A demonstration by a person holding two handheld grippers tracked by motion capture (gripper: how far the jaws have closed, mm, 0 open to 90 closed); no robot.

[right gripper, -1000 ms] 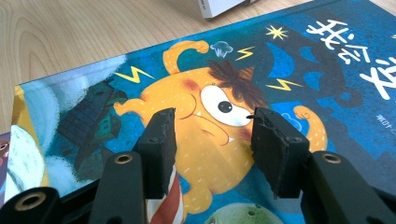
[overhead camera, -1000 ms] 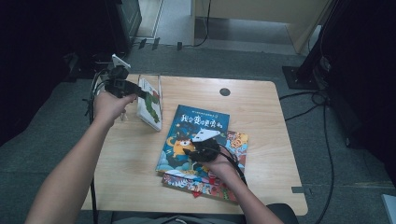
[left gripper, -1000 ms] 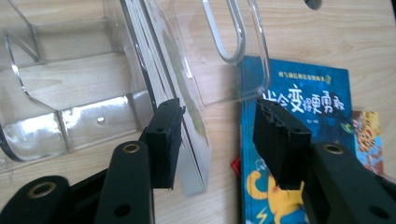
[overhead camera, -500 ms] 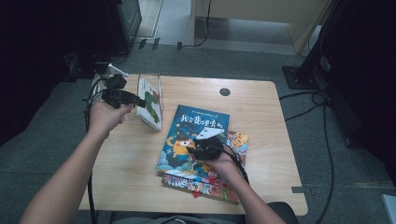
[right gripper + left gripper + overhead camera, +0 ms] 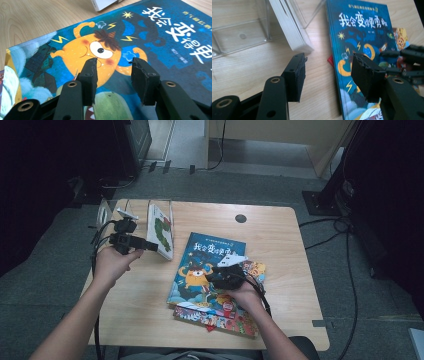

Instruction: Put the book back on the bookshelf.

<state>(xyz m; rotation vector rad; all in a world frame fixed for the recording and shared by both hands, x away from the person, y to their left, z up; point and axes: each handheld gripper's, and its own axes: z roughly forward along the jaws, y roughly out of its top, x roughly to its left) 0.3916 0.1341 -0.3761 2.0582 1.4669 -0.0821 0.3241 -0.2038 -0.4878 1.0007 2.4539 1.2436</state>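
Since a second ago the left gripper (image 5: 150,245) has drawn back from the clear book stand (image 5: 107,212) toward the table's left edge, and its jaws have just been opening with nothing between them; they stand released over bare wood. Meanwhile the right gripper (image 5: 216,276) has stayed over the blue picture book (image 5: 212,252), its jaws closing somewhat yet gripping nothing, the pads hovering just above the cover.

Counting: one wooden table (image 5: 280,235), one clear stand, one white book (image 5: 161,230) leaning upright in that stand, and a stack of three flat books, namely the blue one on top, a colourful book (image 5: 255,269) peeking out at its 3 o'clock side, and a red-edged book (image 5: 215,317) showing at 6 o'clock.

From the left gripper, the white book lies just beyond the fingertips at about 1 o'clock in the high view; in the left gripper view its page block (image 5: 288,27) stands at 12 o'clock, close but apart. The blue book lies directly beneath the right gripper, whose own view shows the orange cartoon monster (image 5: 96,53) at 12 o'clock between the jaws.
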